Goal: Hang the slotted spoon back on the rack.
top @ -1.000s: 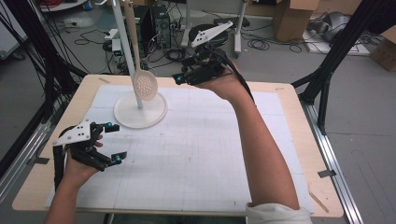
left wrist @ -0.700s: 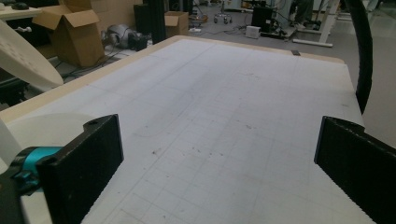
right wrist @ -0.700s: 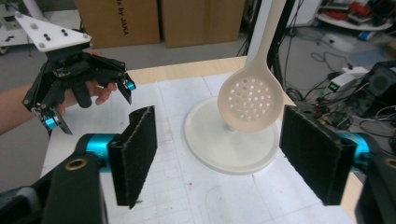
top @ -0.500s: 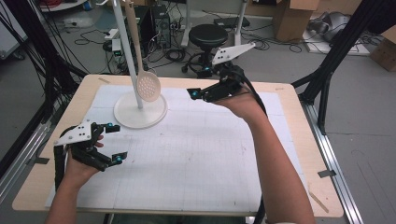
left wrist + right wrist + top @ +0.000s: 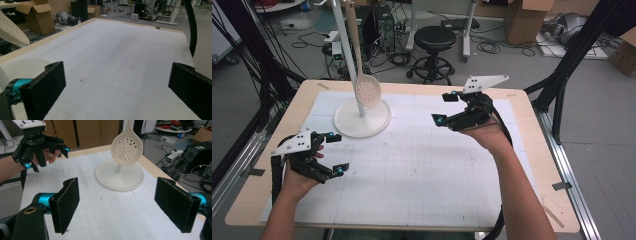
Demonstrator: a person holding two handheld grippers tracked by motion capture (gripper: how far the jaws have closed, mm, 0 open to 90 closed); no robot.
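A white slotted spoon [image 5: 368, 91] hangs beside the pole of a white stand whose round base [image 5: 362, 119] rests on the table's back left. My right gripper [image 5: 444, 108] hovers right of the stand, apart from it. Its jaws have just been opening and now stand open with nothing between them. In the right gripper view the spoon [image 5: 127, 147] and the base [image 5: 120, 176] lie ahead of my right gripper [image 5: 125, 205]. My left gripper [image 5: 336, 152] is open and empty above the mat at the near left, also seen as the left gripper [image 5: 46, 157] farther off.
A white gridded mat [image 5: 422, 175] covers the wooden table [image 5: 539, 165]. In the left gripper view the spoon's edge [image 5: 12, 32] and the stand's base [image 5: 22, 67] are at the left, and a black cable [image 5: 191, 25] hangs at the right. A stool [image 5: 435, 37] and boxes stand behind.
My right gripper has moved from beside the spoon to the right and down, away from the stand, and its jaws stand wider. The left gripper has kept still.
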